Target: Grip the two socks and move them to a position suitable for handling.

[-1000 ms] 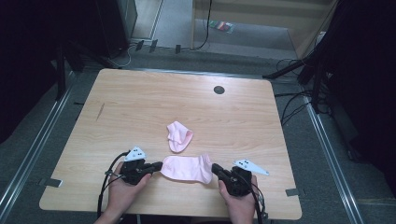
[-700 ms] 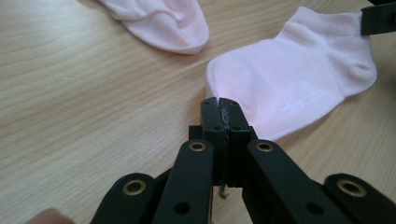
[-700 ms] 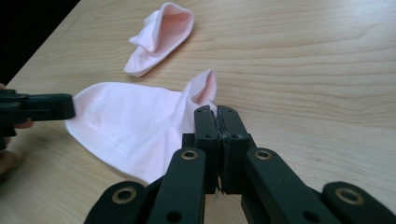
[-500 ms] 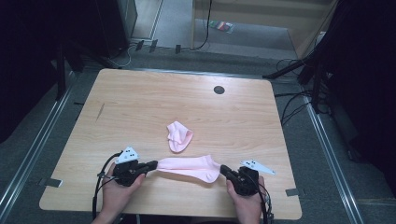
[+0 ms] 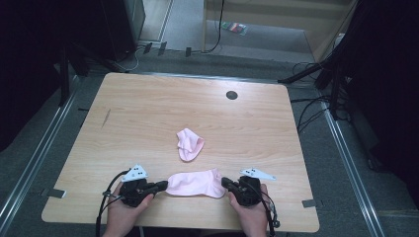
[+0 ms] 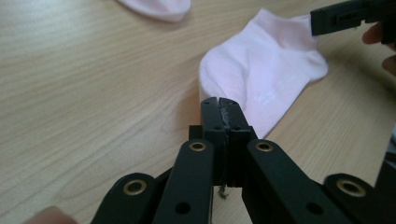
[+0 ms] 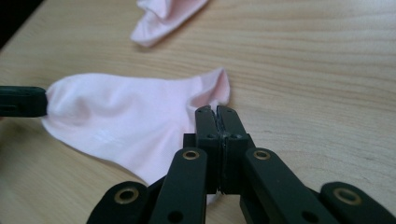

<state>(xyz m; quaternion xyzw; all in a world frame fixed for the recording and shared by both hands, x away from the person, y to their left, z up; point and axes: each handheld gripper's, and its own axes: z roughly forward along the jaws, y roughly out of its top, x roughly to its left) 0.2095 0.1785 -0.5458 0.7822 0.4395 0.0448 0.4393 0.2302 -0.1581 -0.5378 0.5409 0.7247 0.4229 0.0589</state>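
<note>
A pink sock point(image 5: 195, 182) lies stretched flat near the front edge of the wooden table point(image 5: 148, 113). My left gripper point(image 5: 160, 186) is shut on its left end, and my right gripper point(image 5: 225, 182) is shut on its right end. In the left gripper view the jaws point(image 6: 219, 101) are pressed together at the sock's point(image 6: 261, 70) near edge. The right gripper view shows the jaws point(image 7: 215, 111) closed on the sock point(image 7: 126, 121) beside its curled corner. A second pink sock point(image 5: 189, 143) lies crumpled just behind, toward the table's middle.
A dark round grommet point(image 5: 231, 95) sits at the table's back. Cables and dark stands crowd the floor to the right and left of the table. The person's hands rest at the front edge.
Both hands have drawn slightly back toward the front edge. The sock between them was pulled out longer half a second ago and now lies a little shorter and flatter.
</note>
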